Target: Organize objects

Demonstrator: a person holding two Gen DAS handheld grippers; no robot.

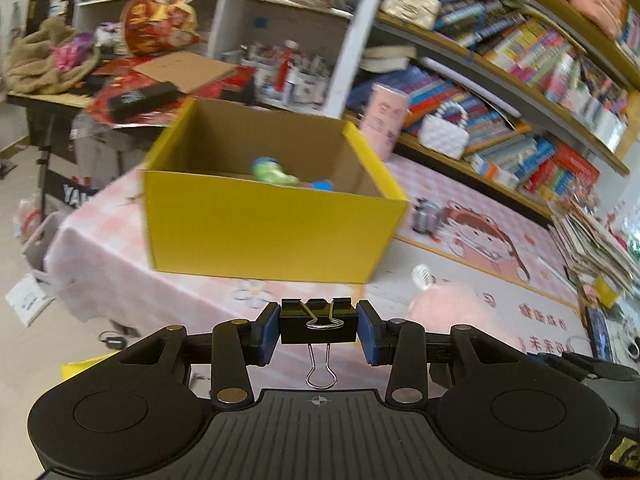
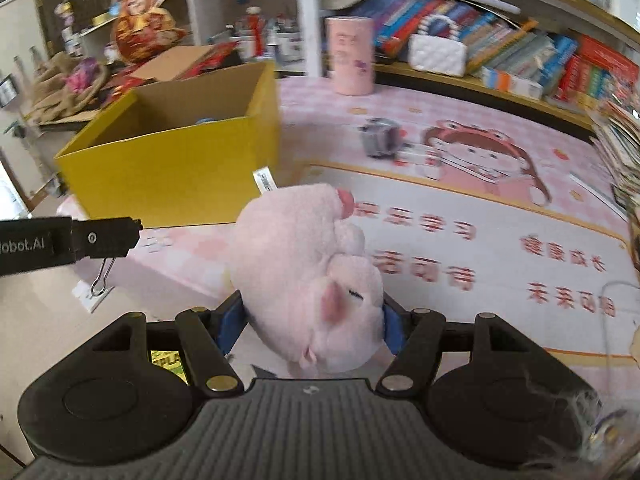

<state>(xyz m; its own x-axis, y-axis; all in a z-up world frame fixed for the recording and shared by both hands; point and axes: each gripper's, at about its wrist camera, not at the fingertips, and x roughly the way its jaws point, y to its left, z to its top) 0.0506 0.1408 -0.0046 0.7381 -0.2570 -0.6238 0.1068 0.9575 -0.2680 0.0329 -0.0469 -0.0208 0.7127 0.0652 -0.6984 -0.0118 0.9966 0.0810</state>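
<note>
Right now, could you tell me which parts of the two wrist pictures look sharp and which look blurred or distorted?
Left wrist view: the left tool and its black binder clip are sharp; the yellow box and bookshelves are motion-smeared and bent by the fisheye. Right wrist view: the right tool and the pink plush pig are fairly crisp; the printed mat and shelves smear.
</note>
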